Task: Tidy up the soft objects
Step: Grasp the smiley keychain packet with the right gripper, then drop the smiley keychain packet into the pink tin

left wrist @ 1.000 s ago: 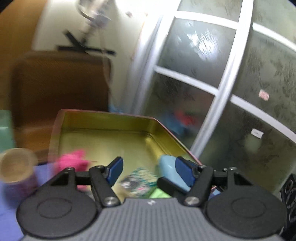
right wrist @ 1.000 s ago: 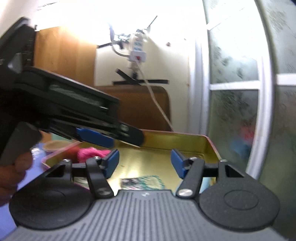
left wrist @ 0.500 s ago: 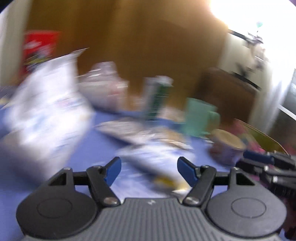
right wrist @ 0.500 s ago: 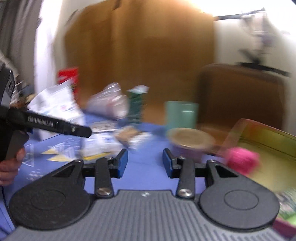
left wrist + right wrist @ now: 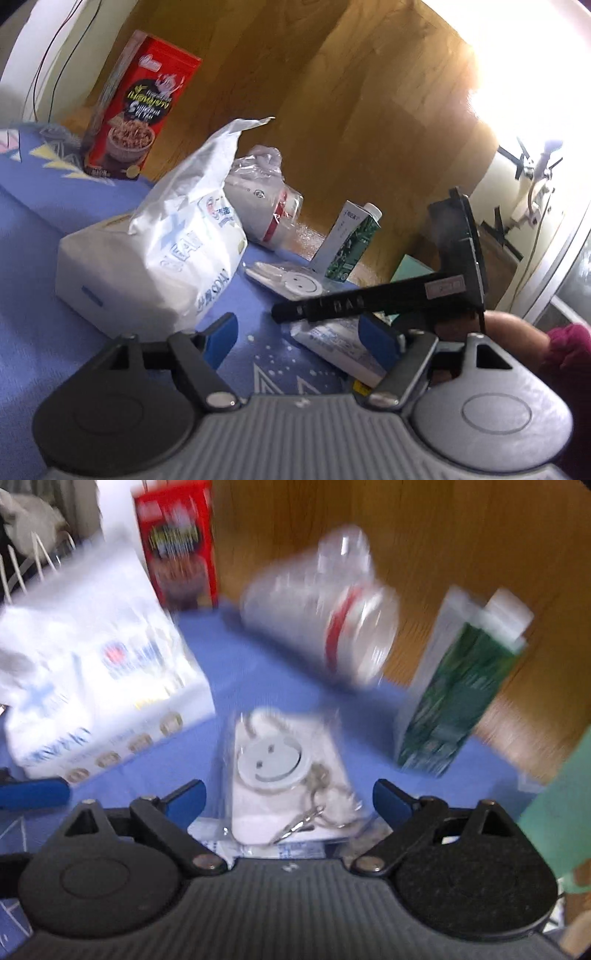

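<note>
Hovering over the blue surface (image 5: 229, 657) right now, both claws spread wide with nothing between the fingers. The right claw (image 5: 288, 797) is lined up on a white smiley-face pouch (image 5: 284, 771) sealed in a clear wrapper, with a metal keyring clip beside it. That pouch looks like the next soft thing to grab, and it's lying flat, partly over a printed packet (image 5: 336, 347) that sits just under the left claw (image 5: 299, 332) too

What could go wrong — the wrapper is slick and loose, so I'd guess the fingers could pinch only plastic and the pouch slides out on the lift. The packet underneath might get dragged along as well. The two claws are really close together; in the left view the right claw's body crosses right in front, so a bump seems possible if both go for the same spot. The right view is smeared with motion, so closing now could easily miss

Containers: a tied clear plastic bag (image 5: 325, 620) has something white with a red band in it, can't tell what. A big white crinkly bag (image 5: 192, 236) with its top open leans on a white box (image 5: 92, 269), contents not visible. A green carton (image 5: 454, 698) and a red cereal box (image 5: 140, 107) stand upright and closed — a teal cup (image 5: 561, 812) is at the right edge, inside hidden
</note>
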A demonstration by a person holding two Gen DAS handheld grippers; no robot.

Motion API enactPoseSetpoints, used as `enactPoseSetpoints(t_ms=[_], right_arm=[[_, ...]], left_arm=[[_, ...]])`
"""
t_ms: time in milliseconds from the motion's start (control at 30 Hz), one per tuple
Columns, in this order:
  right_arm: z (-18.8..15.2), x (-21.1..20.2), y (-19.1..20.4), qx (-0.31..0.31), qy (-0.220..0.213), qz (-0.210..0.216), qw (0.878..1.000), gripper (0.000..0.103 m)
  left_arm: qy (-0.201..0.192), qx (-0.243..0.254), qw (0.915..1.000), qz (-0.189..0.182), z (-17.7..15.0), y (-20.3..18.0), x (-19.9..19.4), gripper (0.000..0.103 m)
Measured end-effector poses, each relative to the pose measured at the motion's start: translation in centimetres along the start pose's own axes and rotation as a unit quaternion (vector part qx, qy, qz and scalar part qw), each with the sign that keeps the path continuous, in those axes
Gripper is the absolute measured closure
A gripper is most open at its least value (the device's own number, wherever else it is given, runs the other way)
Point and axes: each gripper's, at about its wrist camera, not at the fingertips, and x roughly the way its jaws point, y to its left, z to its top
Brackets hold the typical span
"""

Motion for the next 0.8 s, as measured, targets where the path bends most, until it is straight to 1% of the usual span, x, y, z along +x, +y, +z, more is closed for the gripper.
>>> enactPoseSetpoints(t_ms=[33,100,233,367,467,533,600,667,767,800], right_arm=[[0.0,-0.2,0.0,0.009,-0.006,0.0,1.0,0.031],[-0.1,-1.0,0.4,0.009,-0.016,-0.001,1.0,0.031],[-2.0,-4.2,2.2,-0.019,-0.067,-0.024,0.997,0.031],[-5.9,-8.9,2.5,-0.008,-0.111,-0.039,0.993,0.031],[-10.3,-12.2,2.7,0.006,-0.132,-0.06,0.989,0.031],[-13.3,-13.7,2.8,0.021,-0.136,-0.072,0.988,0.031],[-16.4,-14.9,2.8,0.043,-0.135,-0.082,0.987,0.031],[-18.5,-15.6,2.9,0.055,-0.135,-0.099,0.984,0.031],[-20.9,-15.8,3.1,0.074,-0.137,-0.121,0.98,0.031],[-21.4,-15.7,3.0,0.085,-0.138,-0.122,0.979,0.031]], left_arm=[[0.001,-0.007,1.0,-0.001,0.1,0.2,0.2,0.029],[0.0,-0.022,0.9998,-0.005,0.1,0.8,0.0,0.029],[-0.004,-0.04,0.9991,-0.014,0.2,1.3,-0.4,0.029],[-0.001,-0.046,0.9985,-0.029,0.1,1.3,-0.6,0.029],[0.015,-0.028,0.9981,-0.052,-0.1,0.6,-0.4,0.029],[0.043,-0.013,0.9957,-0.081,-0.5,-0.2,0.1,0.029],[0.08,-0.003,0.9908,-0.109,-1.1,-1.5,0.8,0.031],[0.108,0.009,0.9853,-0.132,-1.9,-3.3,1.3,0.031],[0.154,0.022,0.9741,-0.164,-3.3,-6.7,2.1,0.031],[0.179,0.023,0.9683,-0.173,-4.0,-7.9,2.7,0.031]])
